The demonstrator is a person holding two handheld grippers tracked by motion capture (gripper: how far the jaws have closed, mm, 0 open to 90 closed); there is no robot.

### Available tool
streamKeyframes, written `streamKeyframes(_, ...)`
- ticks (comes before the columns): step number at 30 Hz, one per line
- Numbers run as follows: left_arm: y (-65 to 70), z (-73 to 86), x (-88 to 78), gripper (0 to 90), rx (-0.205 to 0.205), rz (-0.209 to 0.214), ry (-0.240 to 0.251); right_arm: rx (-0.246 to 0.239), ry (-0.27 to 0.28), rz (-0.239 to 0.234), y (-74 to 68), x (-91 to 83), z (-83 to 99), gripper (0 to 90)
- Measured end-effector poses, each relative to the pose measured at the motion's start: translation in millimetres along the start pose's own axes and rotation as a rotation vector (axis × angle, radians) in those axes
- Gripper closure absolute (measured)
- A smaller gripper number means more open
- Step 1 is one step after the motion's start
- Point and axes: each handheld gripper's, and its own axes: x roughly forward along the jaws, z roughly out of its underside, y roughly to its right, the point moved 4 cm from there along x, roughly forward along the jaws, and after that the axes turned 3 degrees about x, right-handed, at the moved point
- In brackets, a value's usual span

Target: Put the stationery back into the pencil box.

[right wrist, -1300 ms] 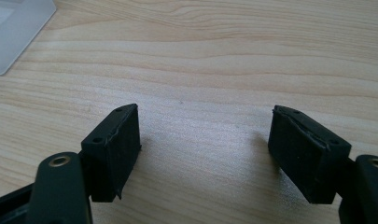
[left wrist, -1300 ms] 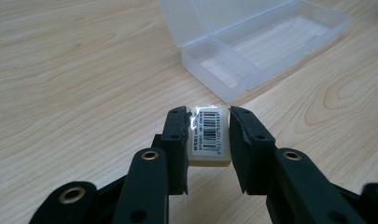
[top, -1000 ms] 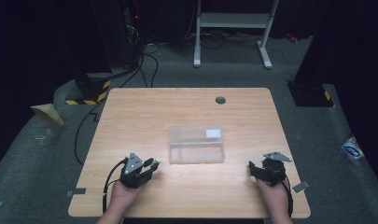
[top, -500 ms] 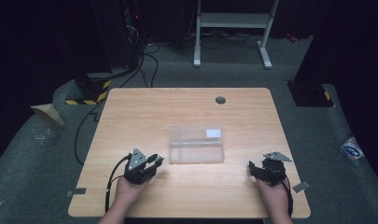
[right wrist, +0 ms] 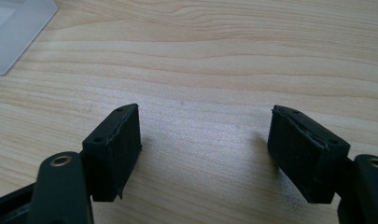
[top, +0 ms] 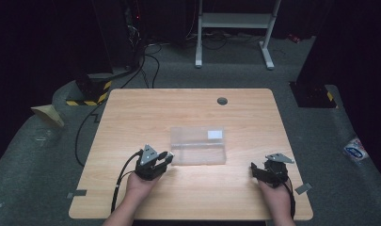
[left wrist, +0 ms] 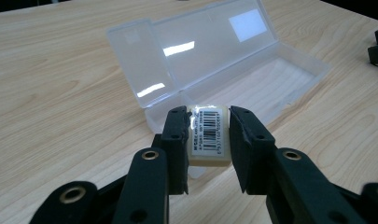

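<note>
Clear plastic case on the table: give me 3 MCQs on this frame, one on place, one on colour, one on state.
1. Where is the left gripper relative to the clear plastic case?
A. at its near left corner
B. beyond its far edge
C. at its right end

2. What colour is the small block between the left gripper's fingers?
A. bright red
B. cream, with a barcode label
C. dark blue

3. What state is the case in?
A. lid shut
B. lid open, tray holding nothing
C. lid open, tray full of parts

Answers:
1 A, the high view puts the gripper at that corner.
2 B, the left gripper view shows a pale block with a barcode sticker.
3 B, the lid lies folded back and bare table grain shows through the tray.
</note>
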Motion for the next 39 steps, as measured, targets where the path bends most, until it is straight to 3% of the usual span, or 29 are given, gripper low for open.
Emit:
streamKeyframes(26, -6.3, -14.9, 36.9, 68.2, -0.031, -0.029, -0.043, -0.001, 0.000, 0.000, -0.1, 0.0, 0.0, 25.4)
streamKeyframes(39, -3.5, -5.0, 46.5, 68.1, -0.035, -0.061, -0.058, -0.001, 0.001, -0.001, -0.3, -0.1, 0.1, 25.6)
